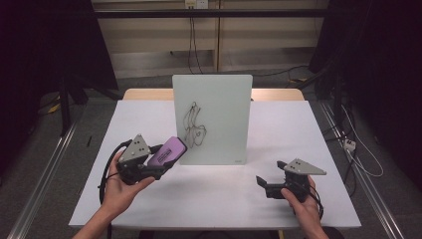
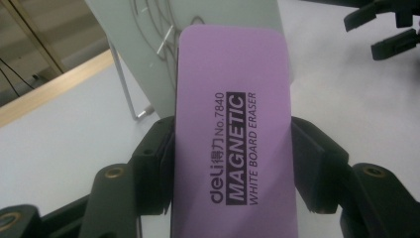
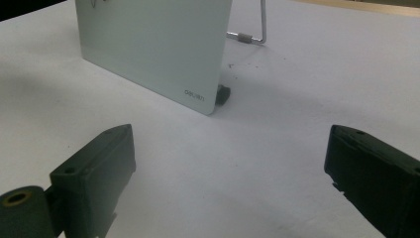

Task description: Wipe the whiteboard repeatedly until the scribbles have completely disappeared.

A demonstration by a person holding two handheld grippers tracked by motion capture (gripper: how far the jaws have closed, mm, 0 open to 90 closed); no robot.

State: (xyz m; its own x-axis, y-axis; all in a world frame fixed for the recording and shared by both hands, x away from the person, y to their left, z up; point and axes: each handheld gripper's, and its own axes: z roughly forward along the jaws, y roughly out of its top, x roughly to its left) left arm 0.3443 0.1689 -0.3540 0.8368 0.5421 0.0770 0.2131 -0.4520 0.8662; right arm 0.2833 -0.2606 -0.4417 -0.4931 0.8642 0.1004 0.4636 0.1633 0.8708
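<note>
We see the left tongs (image 1: 171,158) clamped on a purple eraser (image 1: 166,151), their two black jaws pressing its long sides about halfway along. In the left gripper view the eraser (image 2: 233,134) stands up between the jaws, its printed face reading "MAGNETIC WHITE BOARD ERASER" turned toward the camera, and its rounded far end juts well past the jaw tips. That far end sits just in front of the whiteboard (image 1: 213,119), near the board's lower left corner; we cannot tell whether it touches the board. The eraser is lifted clear of the surface (image 1: 149,204).

The whiteboard stands upright just ahead of the left tongs, propped on a thin metal stand (image 3: 250,30) behind it. A looping black line drawing (image 1: 193,125) marks the board, just beyond the eraser's tip and slightly to its right.

The right tongs (image 1: 262,185) rest low over the surface with their jaws spread wide and nothing between them. In the right gripper view the whiteboard's lower corner (image 3: 198,96), with its small brand mark, lies ahead of them and well apart, with bare white surface between. In the left gripper view the right tongs (image 2: 384,29) show at the upper right, well apart from the eraser.

We see no containers among these things.
</note>
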